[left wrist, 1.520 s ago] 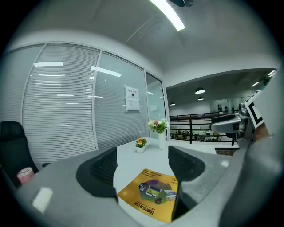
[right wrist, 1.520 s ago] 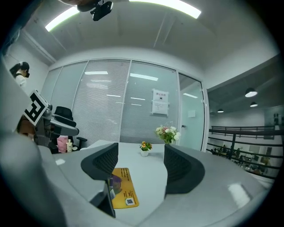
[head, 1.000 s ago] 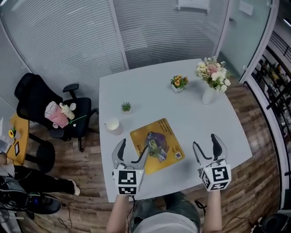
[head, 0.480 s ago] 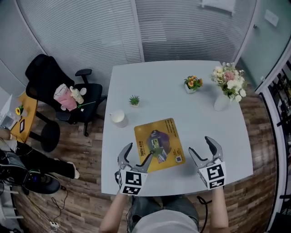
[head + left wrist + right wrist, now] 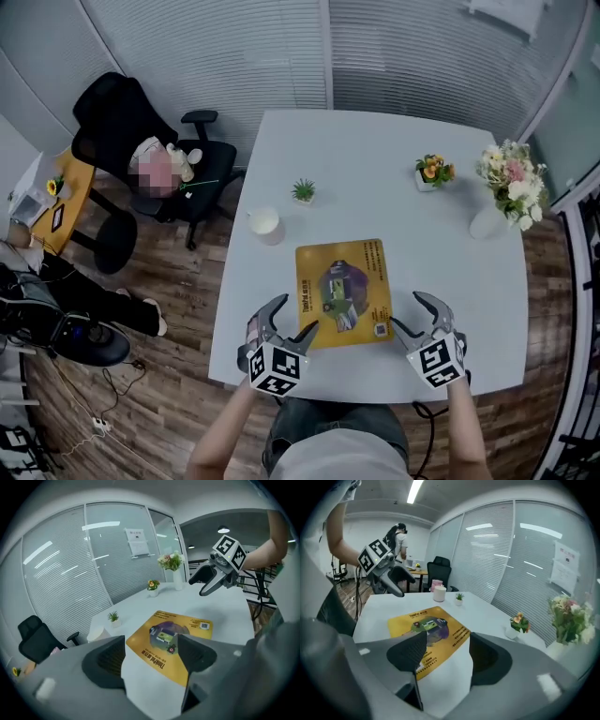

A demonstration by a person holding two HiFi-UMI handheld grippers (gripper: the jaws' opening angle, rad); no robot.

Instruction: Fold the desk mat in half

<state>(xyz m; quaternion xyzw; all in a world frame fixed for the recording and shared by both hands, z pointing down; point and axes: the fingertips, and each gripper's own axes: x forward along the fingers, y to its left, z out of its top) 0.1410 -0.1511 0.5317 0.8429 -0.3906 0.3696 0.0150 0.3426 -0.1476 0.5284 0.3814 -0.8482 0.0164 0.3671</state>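
Yellow desk mat (image 5: pixel 344 292) flat, unfolded, near front edge of white counter (image 5: pixel 375 159). Change since a second ago: head view swung round, mat now square-on to person; mat itself not shifted. Left gripper (image 5: pixel 292 319) beside near-left corner, right gripper (image 5: pixel 411 314) beside near-right corner. Both jaws spread, nothing between them. Likely lining up for grasp; fold not begun. Counter also has white cup (image 5: pixel 265 225), small plant (image 5: pixel 303 190), flower pot (image 5: pixel 431 172), vase of flowers (image 5: pixel 506 187), all apart from mat. Black chair (image 5: pixel 122 131) at left, slatted glass wall behind, wood floor.
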